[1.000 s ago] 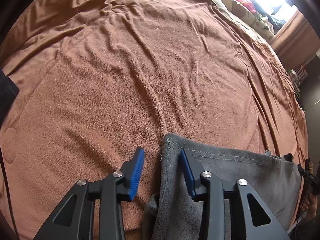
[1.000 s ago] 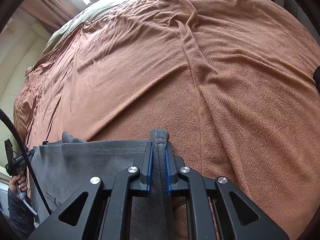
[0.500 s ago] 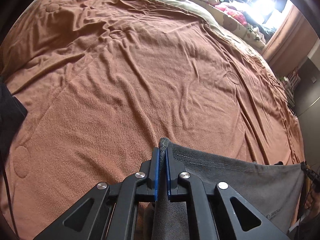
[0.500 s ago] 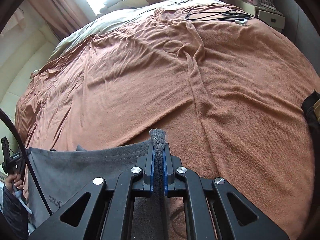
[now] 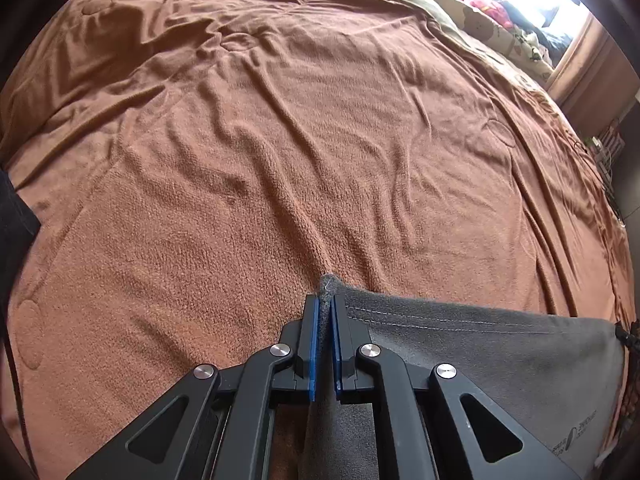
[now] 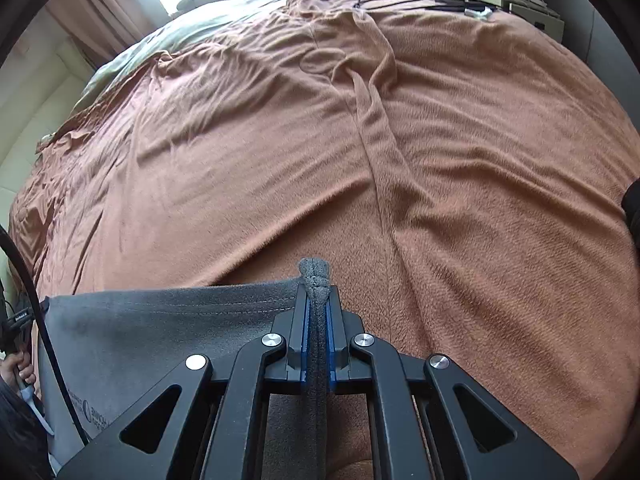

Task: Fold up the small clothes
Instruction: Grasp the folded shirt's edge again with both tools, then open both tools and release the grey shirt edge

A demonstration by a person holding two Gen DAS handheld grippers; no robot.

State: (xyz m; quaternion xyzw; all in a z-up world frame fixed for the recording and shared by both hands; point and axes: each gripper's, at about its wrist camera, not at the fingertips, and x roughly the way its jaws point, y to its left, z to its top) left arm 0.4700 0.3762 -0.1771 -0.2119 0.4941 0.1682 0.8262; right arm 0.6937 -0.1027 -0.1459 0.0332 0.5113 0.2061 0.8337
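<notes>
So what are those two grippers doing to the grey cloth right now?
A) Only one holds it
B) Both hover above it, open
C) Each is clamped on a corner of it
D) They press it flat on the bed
C: the left gripper and the right gripper each pinch a bunched corner of the grey cloth.

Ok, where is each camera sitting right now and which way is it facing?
Left wrist: rides the left claw, angled down along its fingers over the brown blanket toward the bright window end; its own black fingers show, shut on a corner of the grey garment.
Right wrist: rides the right claw, angled down the same way; its fingers pinch the garment's other corner, and a hand holding the left claw shows at the left edge.
Shared: the garment's stitched edge stretched between both claws, and the blanket.
</notes>
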